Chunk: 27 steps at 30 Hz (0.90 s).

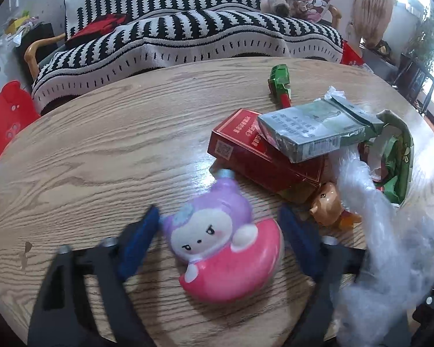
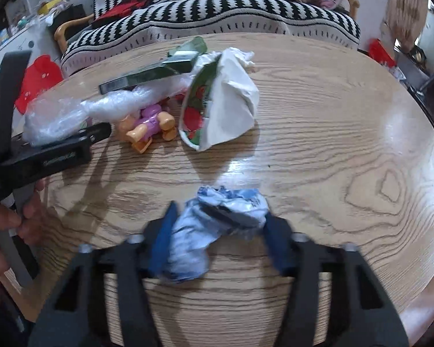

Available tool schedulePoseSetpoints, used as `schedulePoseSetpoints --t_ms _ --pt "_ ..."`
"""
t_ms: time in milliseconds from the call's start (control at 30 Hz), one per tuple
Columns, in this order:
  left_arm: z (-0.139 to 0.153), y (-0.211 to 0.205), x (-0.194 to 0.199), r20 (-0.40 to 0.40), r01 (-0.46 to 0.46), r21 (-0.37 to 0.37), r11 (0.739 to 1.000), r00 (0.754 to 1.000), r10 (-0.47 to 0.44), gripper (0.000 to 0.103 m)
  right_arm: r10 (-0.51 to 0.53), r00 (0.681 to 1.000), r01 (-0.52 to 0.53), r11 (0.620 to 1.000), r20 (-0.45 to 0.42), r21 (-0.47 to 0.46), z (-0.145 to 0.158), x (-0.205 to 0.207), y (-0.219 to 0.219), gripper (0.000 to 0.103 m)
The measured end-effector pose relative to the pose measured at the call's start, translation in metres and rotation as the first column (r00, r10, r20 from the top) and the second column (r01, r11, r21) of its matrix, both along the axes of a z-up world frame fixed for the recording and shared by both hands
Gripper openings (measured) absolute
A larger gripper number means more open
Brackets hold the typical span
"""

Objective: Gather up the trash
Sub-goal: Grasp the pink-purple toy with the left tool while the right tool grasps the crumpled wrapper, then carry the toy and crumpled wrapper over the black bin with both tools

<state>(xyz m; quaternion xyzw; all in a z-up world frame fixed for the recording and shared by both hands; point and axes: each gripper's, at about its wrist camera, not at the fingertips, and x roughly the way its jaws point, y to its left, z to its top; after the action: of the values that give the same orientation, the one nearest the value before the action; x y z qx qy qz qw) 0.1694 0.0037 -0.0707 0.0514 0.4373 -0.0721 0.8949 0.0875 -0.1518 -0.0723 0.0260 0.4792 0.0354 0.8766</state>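
The crumpled blue-and-white wrapper (image 2: 217, 225) is bracketed by the right gripper (image 2: 220, 231), its long axis running toward the near edge of the wooden tabletop (image 2: 332, 144); both pads seem to be pressed on it. The squishy toy (image 1: 220, 245) is straddled by the left gripper (image 1: 221, 228); the left pad touches, the right stands just clear. A striped sofa (image 1: 188, 29) is seen beyond the far edge.

Each claw (image 1: 220, 225) (image 2: 218, 224) had black angular plastic arms, silver screw heads at the joints and blue padded fingers (image 1: 139, 243); a bare hand (image 2: 3, 231) gripped one handle.
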Motion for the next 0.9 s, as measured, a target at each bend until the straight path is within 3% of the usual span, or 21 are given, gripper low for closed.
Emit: schedulePoseSetpoints --t_ms 100,267,533,900 --pt "0.002 -0.003 -0.004 0.004 0.019 0.005 1.0 1.0 -0.019 0.059 0.013 1.0 -0.013 1.0 0.012 0.003 0.005 -0.004 -0.001 0.035" --pt "0.006 -0.011 -0.016 -0.007 0.065 0.031 0.997 0.998 -0.065 0.052 -0.006 1.0 0.005 0.999 0.017 0.051 0.011 -0.011 -0.013 0.035" --pt "0.005 -0.024 -0.057 -0.021 0.165 0.102 0.981 0.986 -0.163 0.051 -0.028 1.0 0.026 0.994 0.014 0.104 0.017 -0.026 -0.033 0.035" --pt "0.025 -0.042 -0.132 -0.035 0.274 0.069 0.959 0.962 -0.272 0.051 -0.009 1.0 0.007 0.99 0.014 0.143 0.03 -0.061 -0.044 0.035"
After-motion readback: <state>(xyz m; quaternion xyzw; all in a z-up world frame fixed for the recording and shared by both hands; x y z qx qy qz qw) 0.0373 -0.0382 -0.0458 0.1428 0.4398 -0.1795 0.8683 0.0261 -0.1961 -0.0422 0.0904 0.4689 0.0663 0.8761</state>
